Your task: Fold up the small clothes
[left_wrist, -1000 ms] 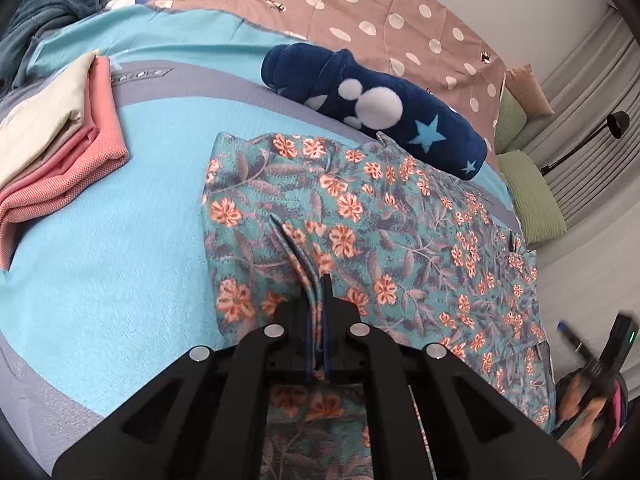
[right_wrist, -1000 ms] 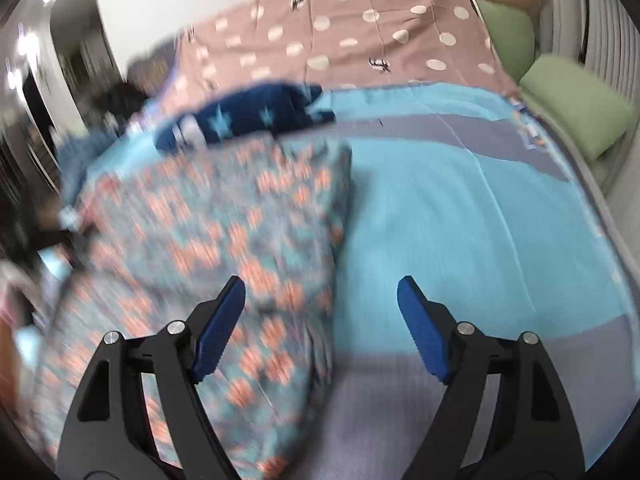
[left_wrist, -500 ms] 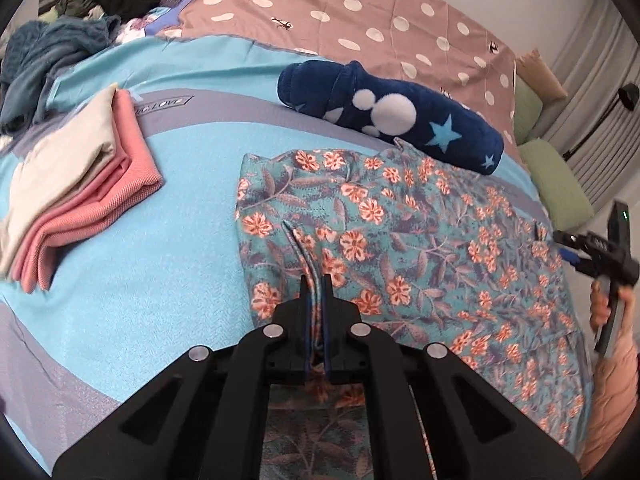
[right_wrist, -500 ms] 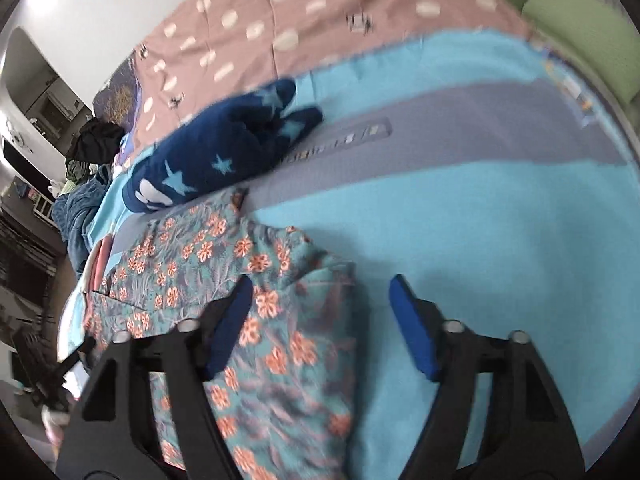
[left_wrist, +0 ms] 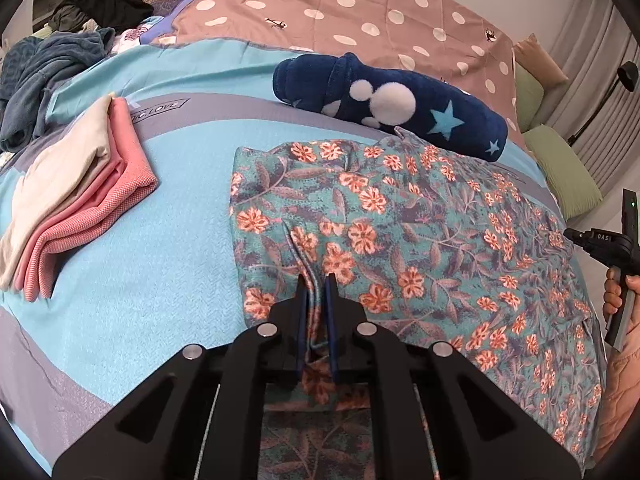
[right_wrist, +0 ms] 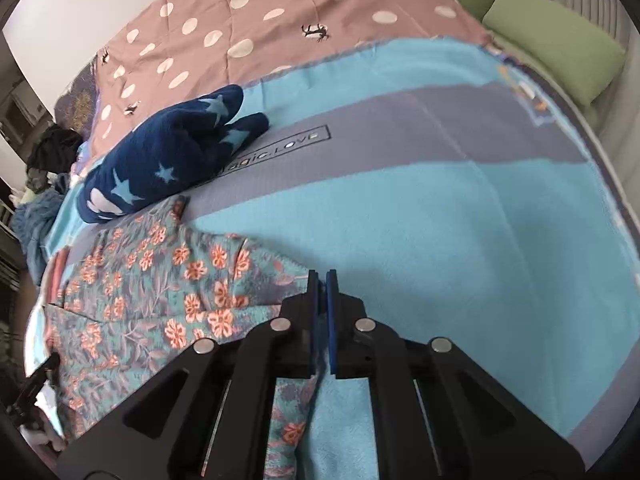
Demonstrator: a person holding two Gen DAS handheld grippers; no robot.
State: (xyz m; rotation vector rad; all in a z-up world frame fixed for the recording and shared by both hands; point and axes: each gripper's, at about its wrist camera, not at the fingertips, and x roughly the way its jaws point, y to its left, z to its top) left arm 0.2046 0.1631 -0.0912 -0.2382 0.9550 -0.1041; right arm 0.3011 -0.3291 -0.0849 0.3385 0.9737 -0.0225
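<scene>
A teal garment with orange flowers (left_wrist: pixel 400 216) lies spread on the blue and grey bedspread (left_wrist: pixel 160 280). My left gripper (left_wrist: pixel 316 280) pinches a raised fold near the garment's near left part; its jaws are opening slightly, with the fold still between the pads. My right gripper (right_wrist: pixel 322 276) sits at the right edge of the garment (right_wrist: pixel 160 280). Its jaws are closing, nearly together, with a strip of the floral cloth caught between them. In the left wrist view the right gripper (left_wrist: pixel 570 234) shows at the far right, held by a hand (left_wrist: pixel 616 292).
A folded pink and cream stack (left_wrist: pixel 72 200) lies left of the garment. A rolled navy fleece with stars (left_wrist: pixel 392 100) (right_wrist: pixel 172 160) lies just beyond it. Green pillows (right_wrist: pixel 552 48) line the far right. Dark clothes (left_wrist: pixel 52 68) are heaped at the back left.
My right gripper swung over to the garment's right edge and went from wide open to nearly together on the cloth. The left gripper stayed on its fold, jaws parting a little.
</scene>
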